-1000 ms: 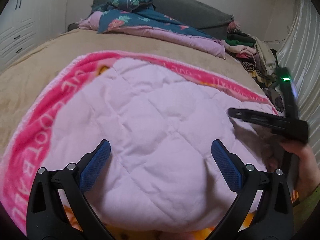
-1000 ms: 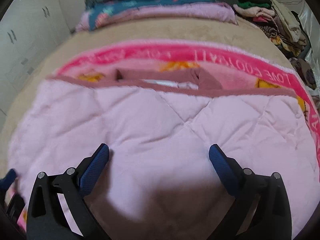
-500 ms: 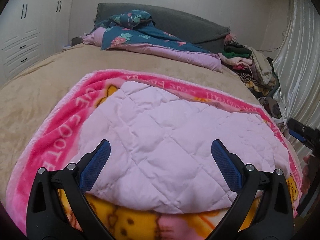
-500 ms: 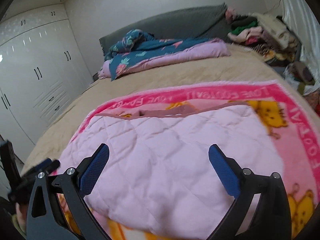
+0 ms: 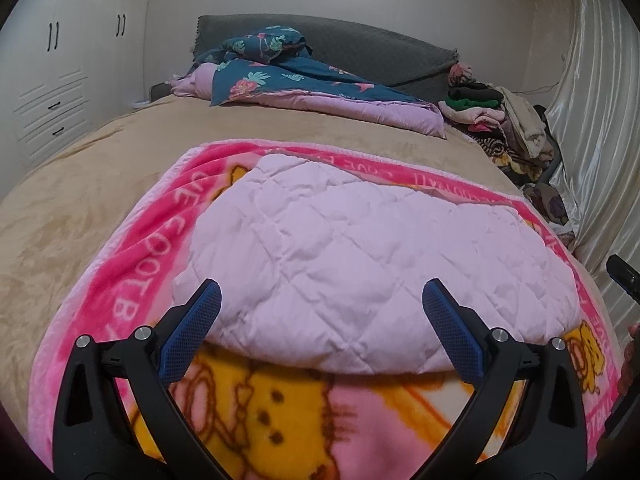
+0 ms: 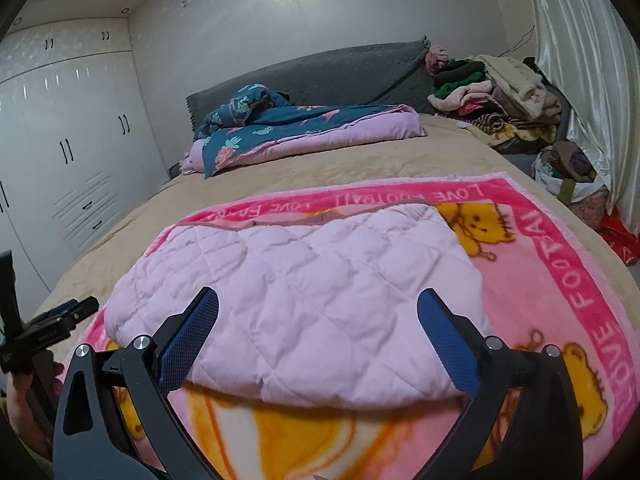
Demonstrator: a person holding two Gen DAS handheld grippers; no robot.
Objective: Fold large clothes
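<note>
A pale pink quilted garment (image 5: pixel 360 256) (image 6: pixel 316 292) lies folded flat on a pink and yellow cartoon blanket (image 5: pixel 132 256) (image 6: pixel 560 264) spread over the beige bed. My left gripper (image 5: pixel 320 322) hovers open above the garment's near edge, nothing between its blue pads. My right gripper (image 6: pixel 318 326) is also open and empty, above the near edge. The right gripper's tip (image 5: pixel 624 276) shows at the right rim of the left wrist view. In the right wrist view the left gripper (image 6: pixel 44 328), held by a hand, is at the far left.
A teal floral quilt with pink lining (image 5: pixel 304 84) (image 6: pixel 296 128) lies by the grey headboard (image 6: pixel 340 76). A heap of clothes (image 5: pixel 504 120) (image 6: pixel 492 96) sits at the bed's far right, with bags (image 6: pixel 572 176) and a curtain beyond. White wardrobes (image 6: pixel 64 160) line the left wall.
Both grippers have pulled back and risen from just over the quilted garment. The garment now lies whole in view on the blanket; both stay open.
</note>
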